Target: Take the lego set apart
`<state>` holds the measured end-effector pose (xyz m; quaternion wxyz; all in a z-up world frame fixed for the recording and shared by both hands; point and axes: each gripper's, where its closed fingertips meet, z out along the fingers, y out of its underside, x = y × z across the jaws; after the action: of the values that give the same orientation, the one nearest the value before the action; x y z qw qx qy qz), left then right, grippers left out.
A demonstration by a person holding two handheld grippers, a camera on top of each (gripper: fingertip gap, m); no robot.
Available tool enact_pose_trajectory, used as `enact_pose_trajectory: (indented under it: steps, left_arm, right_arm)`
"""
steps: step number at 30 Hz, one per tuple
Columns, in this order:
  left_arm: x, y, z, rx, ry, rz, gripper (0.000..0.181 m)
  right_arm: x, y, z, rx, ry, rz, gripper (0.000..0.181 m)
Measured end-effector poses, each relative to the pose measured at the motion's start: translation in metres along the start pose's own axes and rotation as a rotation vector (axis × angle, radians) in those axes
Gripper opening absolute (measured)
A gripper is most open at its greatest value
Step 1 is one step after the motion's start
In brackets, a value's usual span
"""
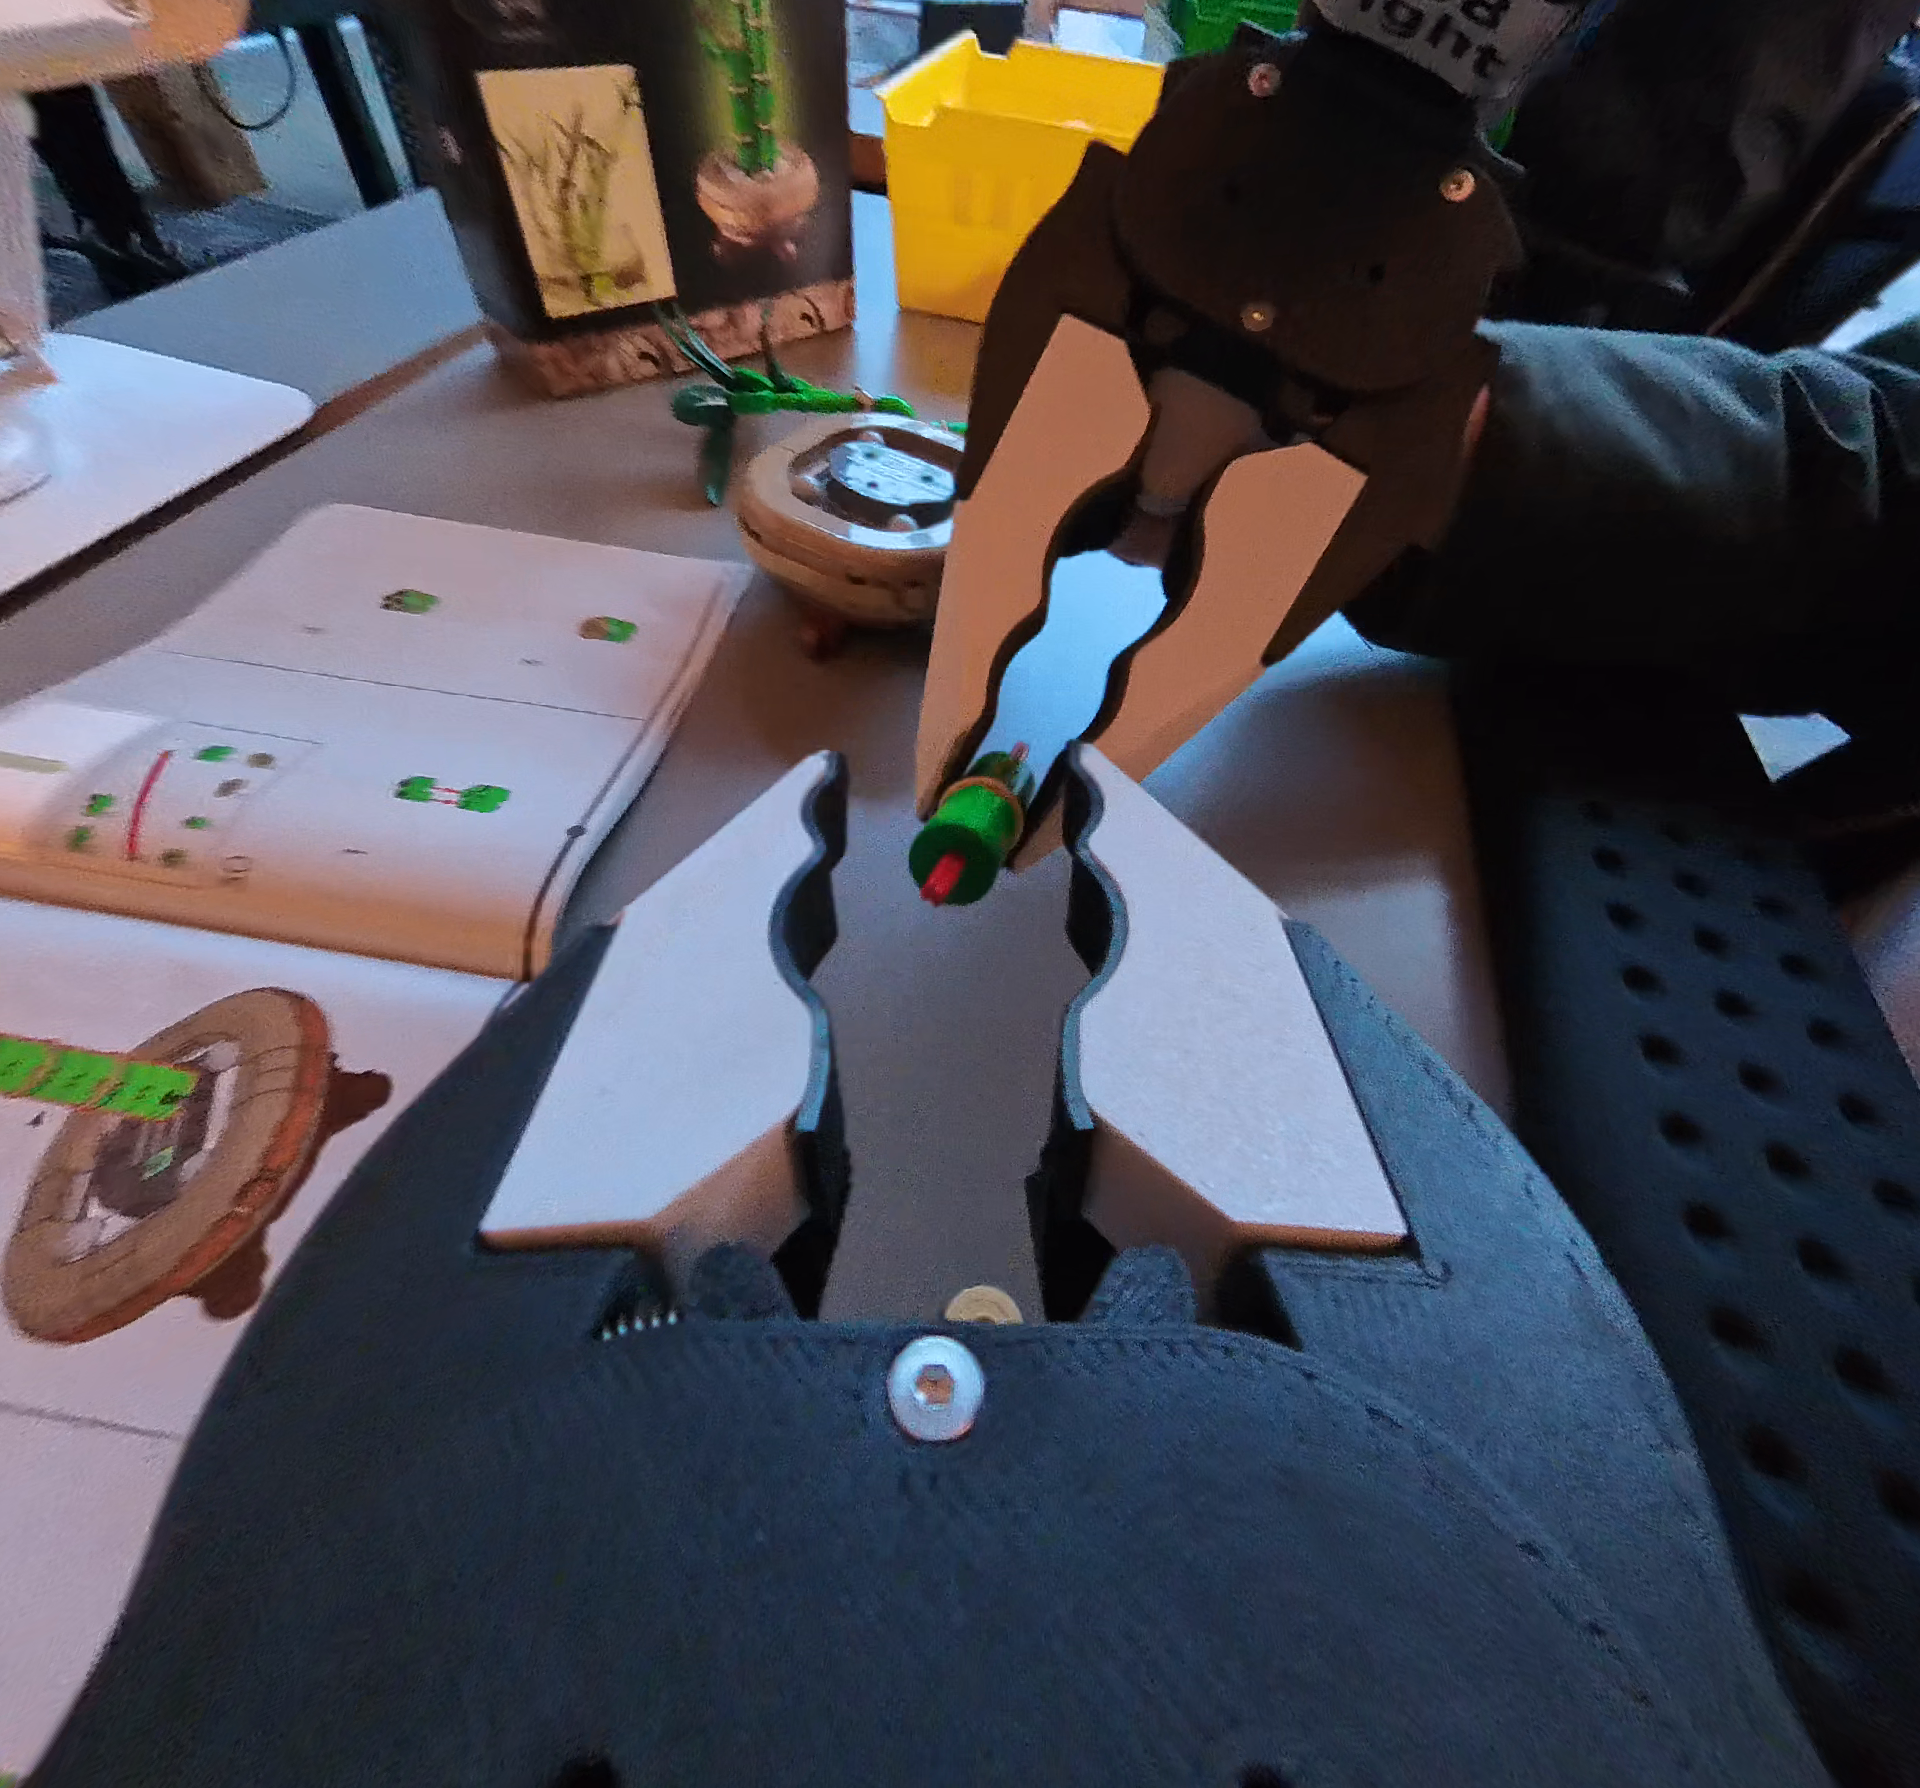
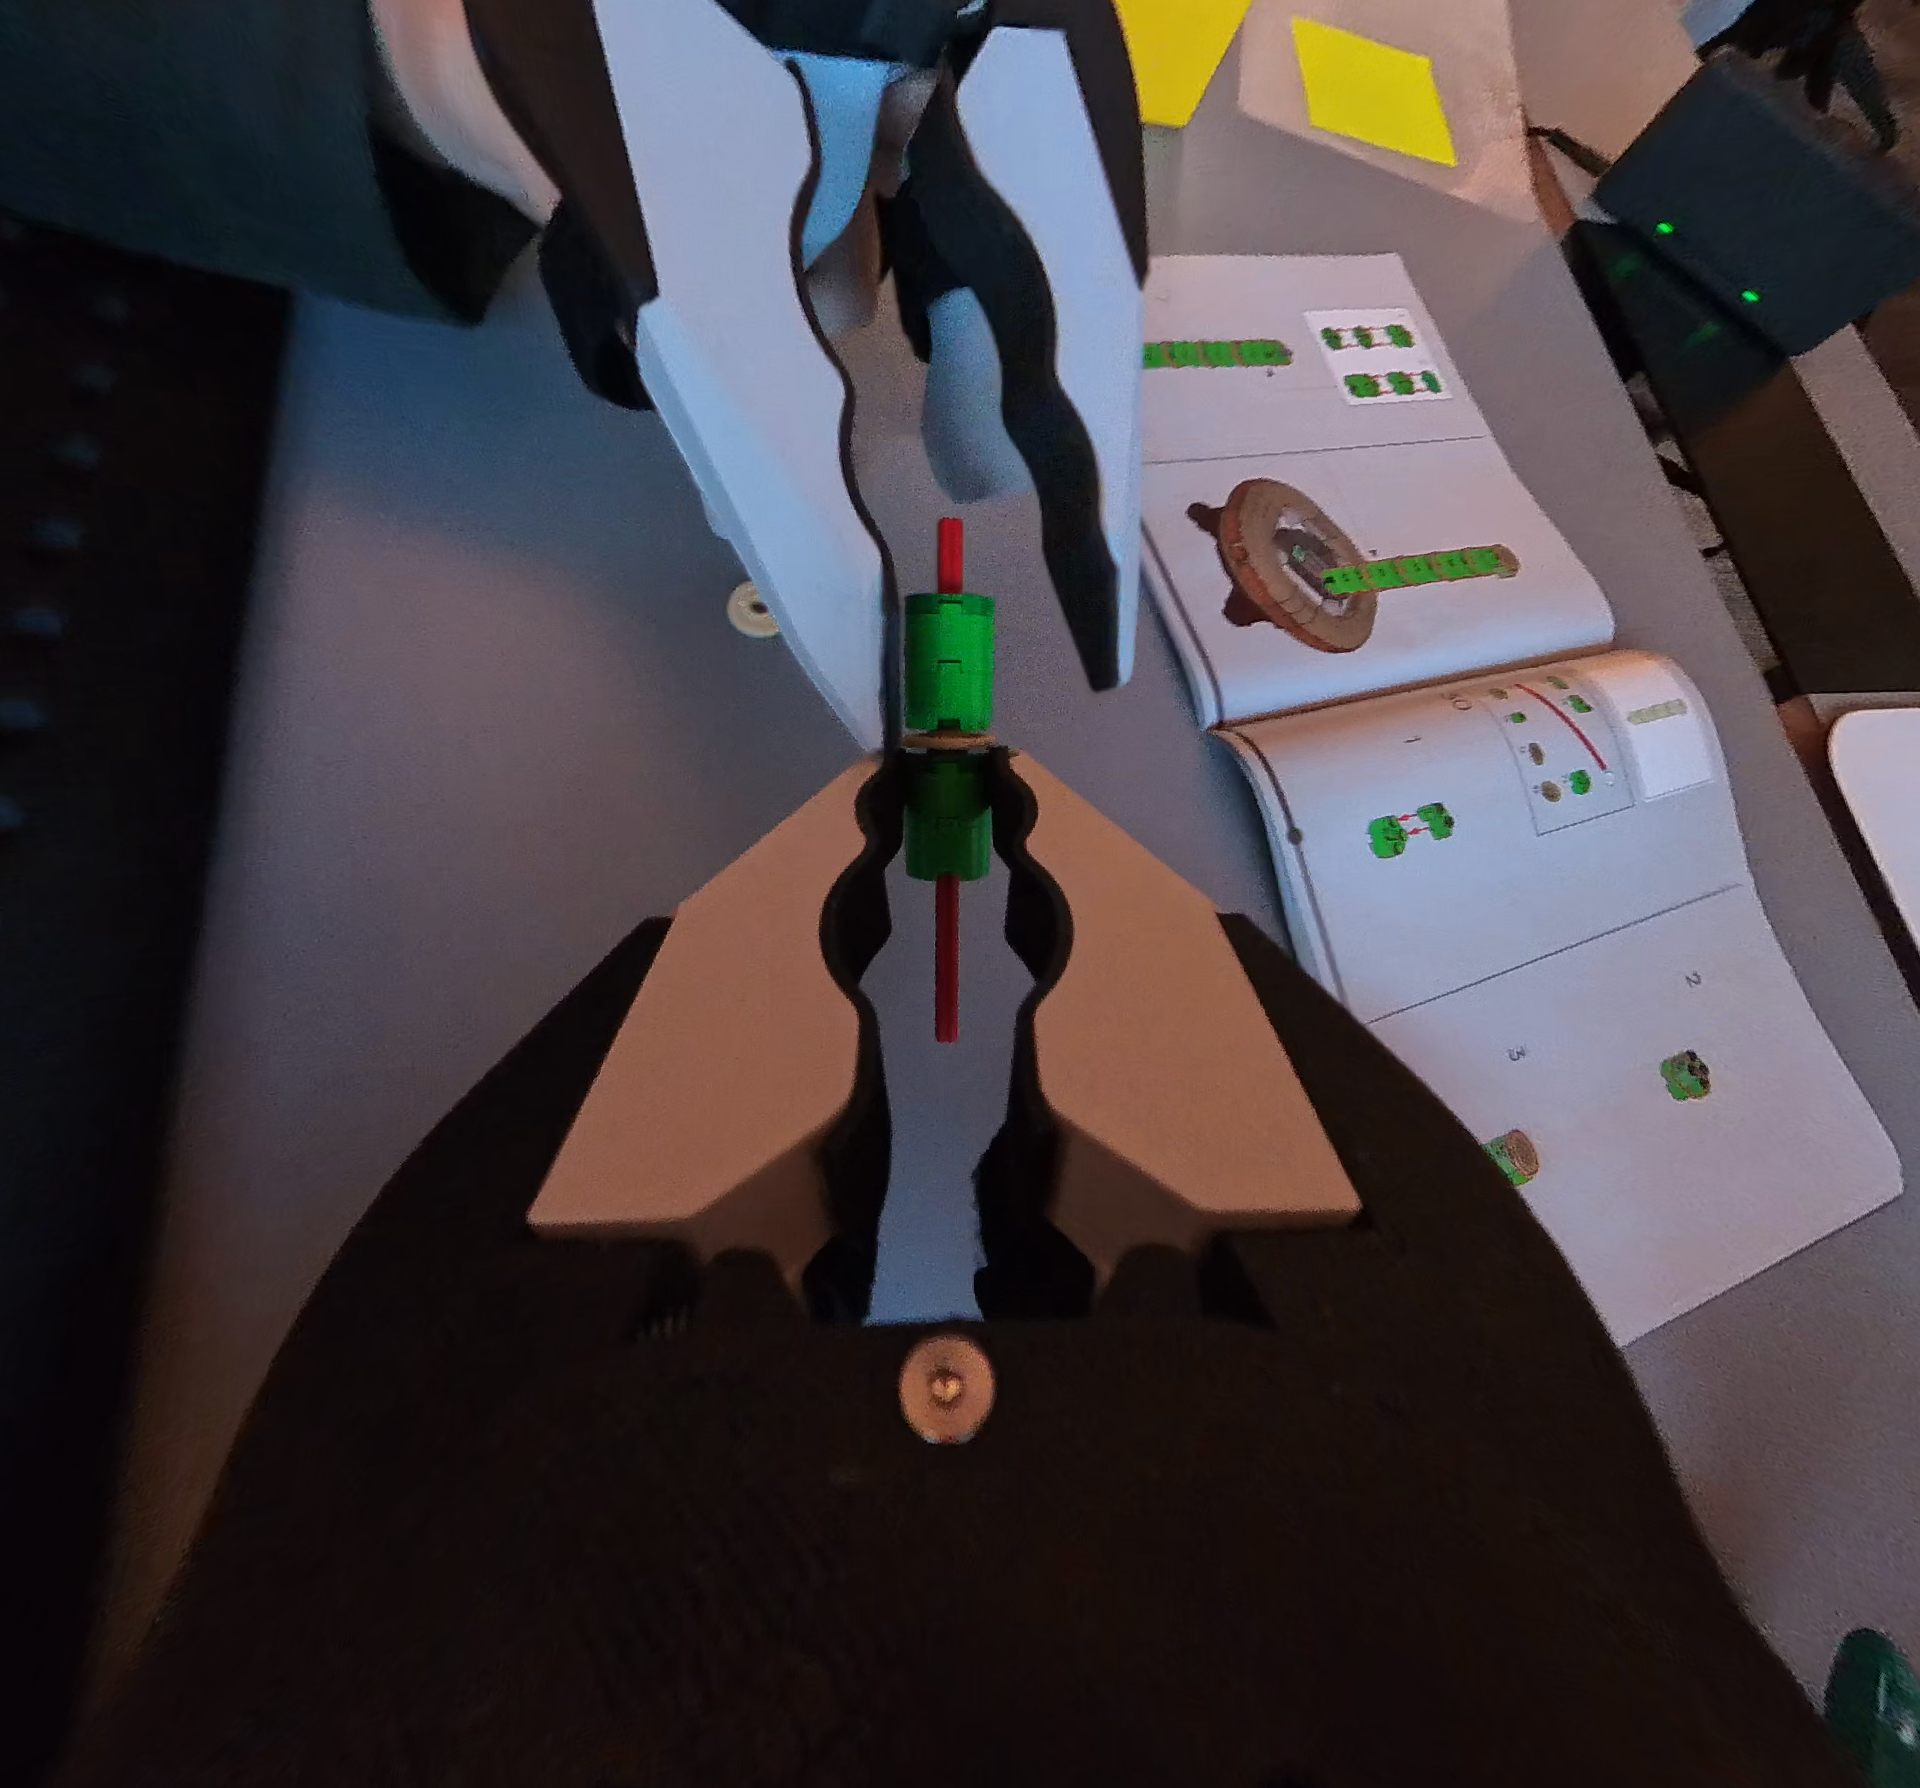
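Note:
A short green stalk piece, two green cylinders with a thin tan ring between them on a red axle, is held in the air over the table. My right gripper is shut on its lower cylinder. My left gripper comes from the opposite side, open, with its fingertips on either side of the upper cylinder. One fingertip is close against it and the other stands apart. In the left wrist view the stalk piece points at my open left gripper, held in the right gripper.
A tan round pot base and loose green leaf parts lie behind. A yellow bin and the set's box stand farther back. An open instruction booklet lies on the left. A small tan round part lies on the table. Both grippers' tips are close together, under 4 cm apart.

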<state>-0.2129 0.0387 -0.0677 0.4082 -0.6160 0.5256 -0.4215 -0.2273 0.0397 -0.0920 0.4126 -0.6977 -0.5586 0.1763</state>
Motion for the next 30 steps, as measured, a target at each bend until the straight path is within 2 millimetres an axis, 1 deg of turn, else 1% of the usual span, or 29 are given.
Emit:
enact_pose_trajectory:
  steps: [1,3,4,6,8,11,15,19,23,27,30]
  left_arm:
    - [-0.003,0.0,-0.002,0.003,-0.004,-0.005,0.044]
    - [-0.007,0.007,-0.002,-0.025,-0.003,-0.016,0.045]
    - [-0.006,0.012,-0.001,-0.049,0.01,-0.018,0.037]
    - [0.002,0.023,0.001,-0.1,0.065,-0.019,0.021]
    - [0.006,0.03,0.004,-0.136,0.084,-0.012,0.015]
    - [0.01,0.033,0.006,-0.16,0.092,0.015,0.014]
    - [0.014,0.031,0.007,-0.154,0.117,0.008,0.014]
    - [0.017,0.027,0.005,-0.131,0.136,0.015,0.014]
    - [0.021,0.017,0.001,-0.079,0.156,0.029,0.014]
    - [0.025,0.007,-0.004,-0.024,0.21,-0.019,0.014]
    - [0.025,0.006,-0.004,-0.018,0.215,-0.033,0.017]
  right_arm:
    - [0.002,-0.003,-0.001,0.014,0.004,0.014,0.015]
    - [0.002,-0.004,-0.003,0.041,0.001,0.02,0.015]
    - [0.001,-0.003,-0.003,0.05,0.002,0.011,0.015]
    - [0.0,0.002,-0.003,0.051,0.01,-0.006,0.015]
    - [-0.002,0.008,-0.002,0.041,0.018,-0.02,0.014]
    - [-0.007,0.012,-0.001,0.032,0.016,-0.036,0.015]
    - [-0.008,0.012,-0.004,0.043,0.022,-0.051,0.014]
    - [-0.01,0.006,-0.01,0.082,0.018,-0.059,0.014]
    - [-0.01,-0.005,-0.018,0.172,0.005,-0.054,0.015]
    - [-0.01,-0.016,-0.027,0.271,-0.023,-0.015,0.015]
    - [-0.009,-0.014,-0.026,0.244,-0.014,-0.029,0.015]
